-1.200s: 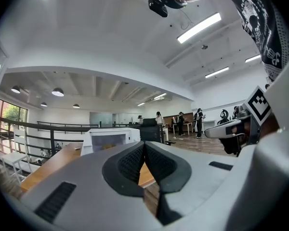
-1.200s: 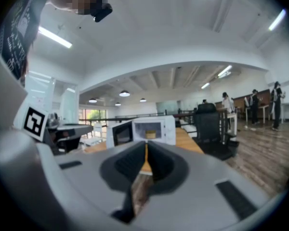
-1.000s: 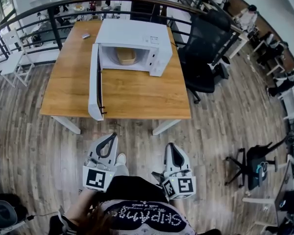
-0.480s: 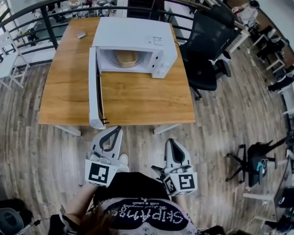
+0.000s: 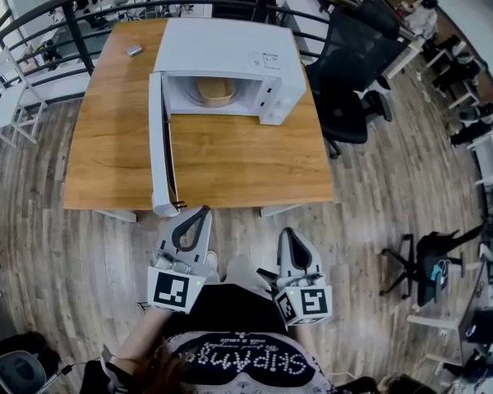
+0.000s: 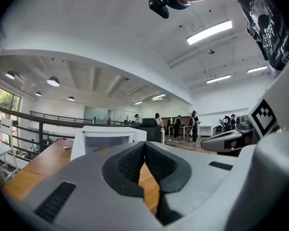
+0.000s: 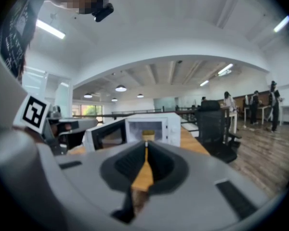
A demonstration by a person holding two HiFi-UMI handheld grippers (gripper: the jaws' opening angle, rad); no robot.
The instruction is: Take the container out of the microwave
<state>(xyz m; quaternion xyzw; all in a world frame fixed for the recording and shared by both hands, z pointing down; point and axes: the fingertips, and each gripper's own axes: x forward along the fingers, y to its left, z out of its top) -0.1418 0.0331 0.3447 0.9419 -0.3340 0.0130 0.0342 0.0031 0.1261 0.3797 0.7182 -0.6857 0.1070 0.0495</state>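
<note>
Head view, anything changed?
Closer to the bench [image 5: 246,167] than a second ago: near edge now just ahead of the left gripper [image 5: 202,212] and right gripper [image 5: 289,233], microwave [image 5: 230,52] larger in frame.
Door?
Microwave door [image 5: 158,138] swung wide open toward the near edge, free end near the left gripper's tip, apparently not touching.
And the container?
Tan container [image 5: 216,91] sitting inside the microwave cavity, untouched, well apart from both grippers; also visible in the right gripper view [image 7: 147,135], straight ahead beyond the tips.
Gripper state?
Both pressed together, nothing pinched; in each gripper view, pads meeting at the tips, only bench and microwave beyond.
Meaning for the task?
Approach nearly done, probably; reach into the cavity not yet begun. Likely need to spread a gripper before closing on the container, and to steer clear of the open door on the left.
</note>
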